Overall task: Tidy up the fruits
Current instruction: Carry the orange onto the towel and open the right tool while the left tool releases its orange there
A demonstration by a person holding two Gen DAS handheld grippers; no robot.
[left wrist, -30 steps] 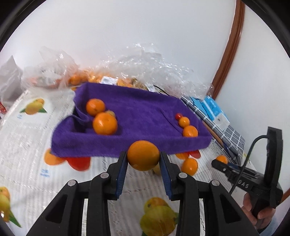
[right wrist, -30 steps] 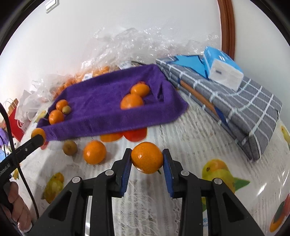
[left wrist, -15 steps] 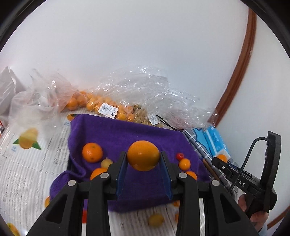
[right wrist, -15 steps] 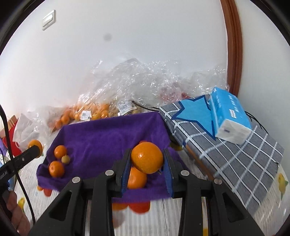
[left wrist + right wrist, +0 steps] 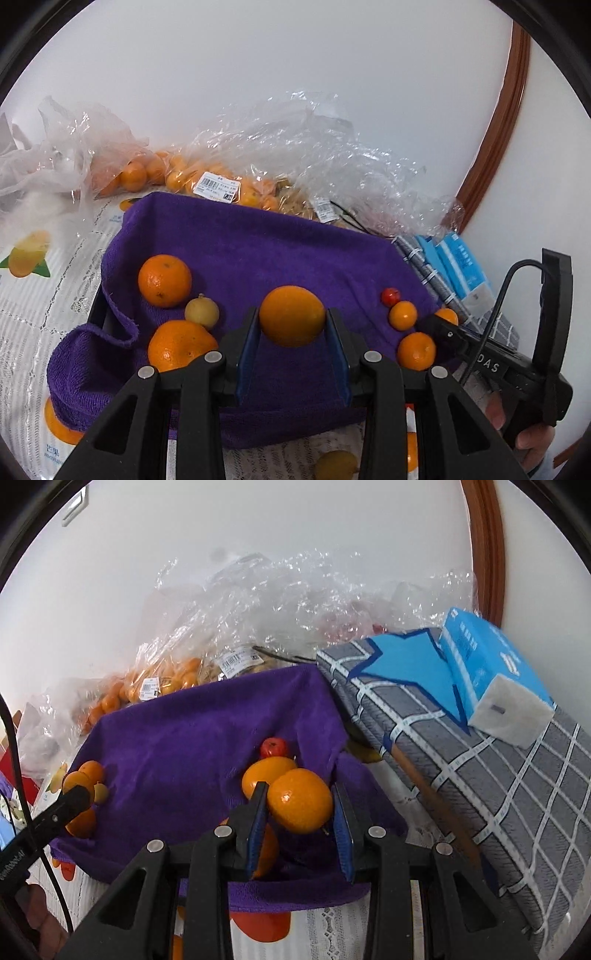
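Item 1: orange, clamped between the blue pads of the left gripper, held above the near middle of the purple towel.

Item 2: second orange, clamped between the pads of the right gripper, held over the towel's right end, just in front of another orange and a small red fruit.

Item 3: purple towel, draped over a dark tray; its edge shows at the left.

Contents, left end: two large oranges with a small yellowish fruit between them.

Contents, right end: two smaller oranges near the red fruit.

Item 4: clear plastic bags of oranges with price labels, behind the towel.

Item 5: grey checked cushion to the right, with a blue tissue pack resting on it.

Item 6: worktop cloth, white with printed fruit.
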